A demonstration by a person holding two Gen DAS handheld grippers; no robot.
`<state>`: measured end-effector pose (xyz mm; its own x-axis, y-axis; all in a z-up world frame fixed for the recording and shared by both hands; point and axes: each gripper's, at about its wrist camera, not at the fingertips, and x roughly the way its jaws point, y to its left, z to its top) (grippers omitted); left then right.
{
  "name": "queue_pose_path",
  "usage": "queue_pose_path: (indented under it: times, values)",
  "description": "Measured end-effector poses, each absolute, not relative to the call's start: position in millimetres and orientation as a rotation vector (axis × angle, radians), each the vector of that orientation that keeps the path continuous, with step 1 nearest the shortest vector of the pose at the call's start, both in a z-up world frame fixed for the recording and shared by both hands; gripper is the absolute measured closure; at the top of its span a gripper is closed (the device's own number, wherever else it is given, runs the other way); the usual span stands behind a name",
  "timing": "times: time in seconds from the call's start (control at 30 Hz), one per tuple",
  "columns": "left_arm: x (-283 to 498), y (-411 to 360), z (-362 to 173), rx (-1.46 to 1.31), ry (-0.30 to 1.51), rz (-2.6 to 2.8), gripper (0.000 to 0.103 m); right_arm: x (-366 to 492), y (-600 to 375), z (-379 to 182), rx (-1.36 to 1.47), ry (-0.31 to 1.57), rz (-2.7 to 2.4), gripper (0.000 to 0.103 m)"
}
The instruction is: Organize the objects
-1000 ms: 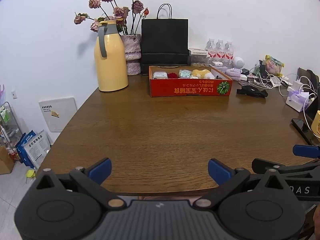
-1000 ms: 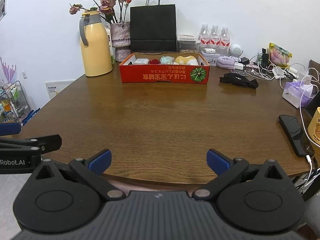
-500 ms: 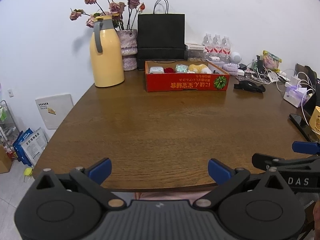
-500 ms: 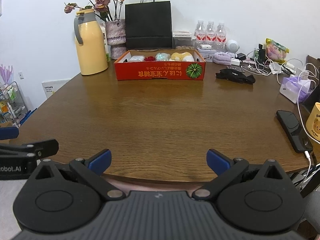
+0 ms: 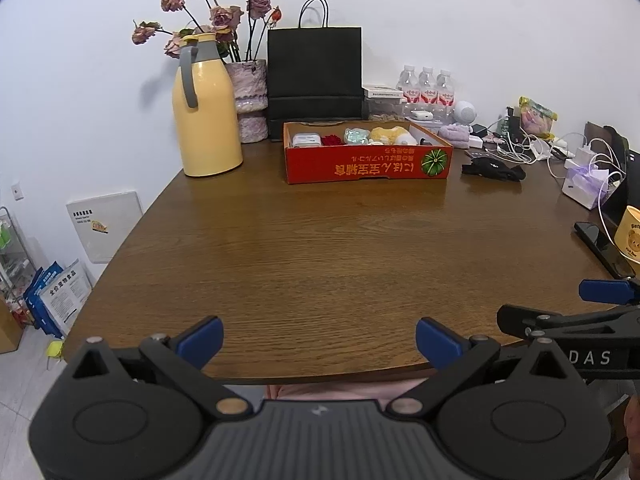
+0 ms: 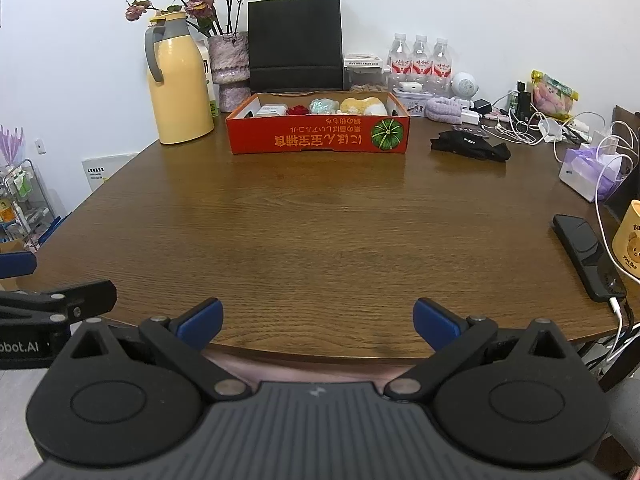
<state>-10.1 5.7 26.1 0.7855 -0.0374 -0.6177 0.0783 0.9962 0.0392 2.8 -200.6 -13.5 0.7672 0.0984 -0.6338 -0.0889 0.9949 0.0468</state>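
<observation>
A red cardboard box (image 5: 368, 164) (image 6: 318, 136) stands at the far middle of the brown table (image 5: 320, 248). It holds a white case (image 5: 306, 140), a red item (image 5: 330, 140), a pale green item (image 5: 356, 135) and a yellow and white plush toy (image 5: 390, 135). My left gripper (image 5: 319, 340) is open and empty at the table's near edge. My right gripper (image 6: 317, 322) is open and empty beside it, at the same edge. Each gripper shows at the side of the other's view.
A yellow thermos jug (image 5: 206, 114), a vase of dried roses (image 5: 250, 100) and a black paper bag (image 5: 314, 76) stand at the back. Water bottles (image 6: 418, 60), cables, a black strap (image 6: 470, 146), a tissue box (image 6: 588, 174), a phone (image 6: 588, 256) and a yellow cup (image 6: 630, 246) crowd the right side.
Both grippers have drawn back and risen a little from the table, so the box looks farther away. Both stay open and empty.
</observation>
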Motion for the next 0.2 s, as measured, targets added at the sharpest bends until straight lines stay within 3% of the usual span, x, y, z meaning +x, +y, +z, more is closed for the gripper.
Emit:
queue_pose_path:
  times: [0.2]
  values:
    - [-11.5,6.7,26.0,0.050,0.659,-0.071,0.000,1.7,-199.6,-13.5,0.012,0.688,0.106,0.000]
